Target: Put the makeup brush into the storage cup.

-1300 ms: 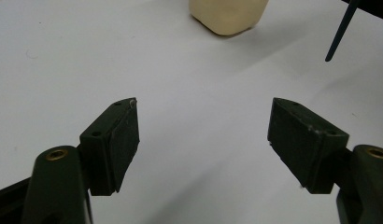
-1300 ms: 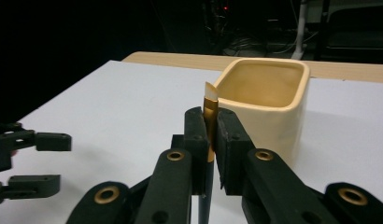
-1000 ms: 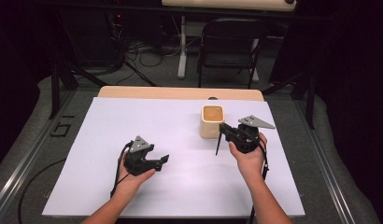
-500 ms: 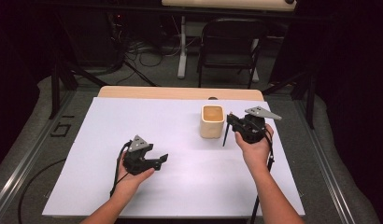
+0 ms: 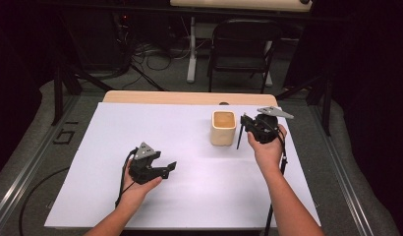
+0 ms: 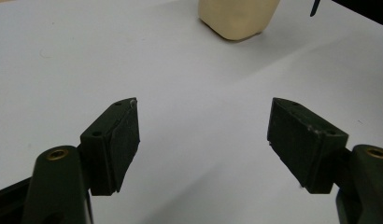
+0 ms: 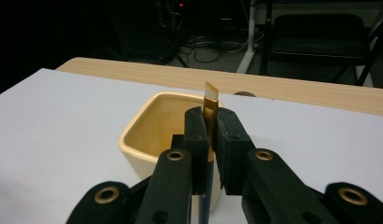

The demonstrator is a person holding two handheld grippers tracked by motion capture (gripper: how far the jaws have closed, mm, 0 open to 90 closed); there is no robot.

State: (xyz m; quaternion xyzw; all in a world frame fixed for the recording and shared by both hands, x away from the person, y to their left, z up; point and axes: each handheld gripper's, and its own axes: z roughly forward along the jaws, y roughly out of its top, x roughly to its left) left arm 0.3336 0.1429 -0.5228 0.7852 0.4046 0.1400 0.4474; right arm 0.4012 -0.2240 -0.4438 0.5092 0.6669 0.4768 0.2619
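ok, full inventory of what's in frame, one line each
cup: 1, cream-yellow, square, empty, far right part of the sheet
thin stick: 1, dark with a gold-tan upper end, clamped in the right tool, beside the cup
sheet: 1, white, covers the table
table: 1, light wood, far edge showing
folding chair: 1, black, behind the table
left tool: 1, black, open, nothing in it, near left
right tool: 1, black, shut on the stick
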